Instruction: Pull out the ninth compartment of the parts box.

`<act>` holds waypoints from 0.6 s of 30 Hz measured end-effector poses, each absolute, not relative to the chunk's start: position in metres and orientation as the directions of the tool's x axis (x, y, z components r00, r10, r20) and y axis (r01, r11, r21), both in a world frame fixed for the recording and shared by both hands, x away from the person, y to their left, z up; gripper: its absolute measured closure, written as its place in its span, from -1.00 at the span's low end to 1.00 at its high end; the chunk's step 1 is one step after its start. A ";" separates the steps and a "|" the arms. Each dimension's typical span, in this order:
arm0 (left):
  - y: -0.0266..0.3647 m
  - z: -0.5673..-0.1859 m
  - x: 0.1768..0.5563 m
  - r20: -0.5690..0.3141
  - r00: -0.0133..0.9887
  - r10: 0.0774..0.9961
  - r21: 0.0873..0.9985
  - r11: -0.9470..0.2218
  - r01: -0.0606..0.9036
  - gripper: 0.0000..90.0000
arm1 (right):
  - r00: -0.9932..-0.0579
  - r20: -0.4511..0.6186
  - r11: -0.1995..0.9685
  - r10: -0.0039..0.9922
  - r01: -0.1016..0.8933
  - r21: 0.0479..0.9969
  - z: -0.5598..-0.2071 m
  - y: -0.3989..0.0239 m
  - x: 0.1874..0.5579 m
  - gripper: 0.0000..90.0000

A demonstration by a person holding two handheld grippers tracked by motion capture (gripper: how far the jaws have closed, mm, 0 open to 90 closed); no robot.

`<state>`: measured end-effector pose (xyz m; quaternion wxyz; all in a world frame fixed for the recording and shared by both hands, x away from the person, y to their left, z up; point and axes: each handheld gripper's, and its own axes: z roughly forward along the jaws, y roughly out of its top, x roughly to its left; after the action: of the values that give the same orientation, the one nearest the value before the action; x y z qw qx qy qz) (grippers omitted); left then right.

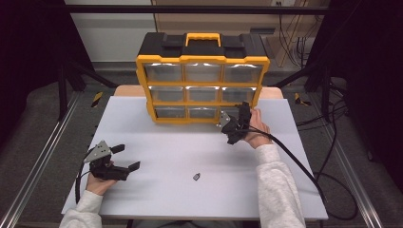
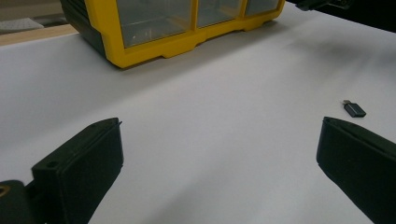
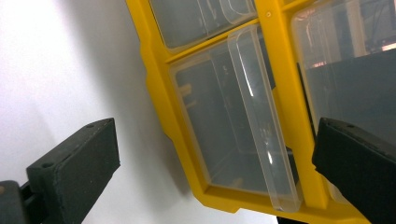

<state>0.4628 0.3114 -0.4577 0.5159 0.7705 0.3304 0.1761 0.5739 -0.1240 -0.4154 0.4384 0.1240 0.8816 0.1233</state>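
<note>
A yellow and black organizer box (image 1: 203, 59) with clear drawers stands upright at the back of the white table (image 1: 161, 142). My right gripper (image 1: 243, 114) is held up to its bottom-right drawer (image 3: 224, 121). In the right gripper view the right gripper (image 3: 215, 126) is open, its jaws wide apart, with the drawer's clear handle lip (image 3: 261, 116) ahead between them. My left gripper (image 1: 127, 156) rests open at the front left, holding nothing. In the left gripper view the left gripper (image 2: 222, 126) faces bare table, and a small black adapter (image 2: 355, 109) lies just past its right jaw. The same adapter (image 1: 196, 176) sits front centre.
Black cables (image 1: 304, 166) trail off the table's right side to the floor. Metal frame rails (image 1: 43, 156) run along both sides of the table. A wooden board edge (image 1: 128, 90) shows behind the white top beside the organizer (image 2: 187, 28).
</note>
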 end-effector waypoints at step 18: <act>0.311 -0.458 0.463 -0.068 0.720 0.691 0.911 -0.251 0.327 -1.00 | -0.555 -0.775 0.950 0.303 0.106 0.295 -0.427 -0.119 0.579 -0.96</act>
<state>0.4629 0.3112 -0.4578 0.5151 0.7710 0.3303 0.1765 0.5791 -0.1193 -0.4268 0.4570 0.1166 0.8752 0.1079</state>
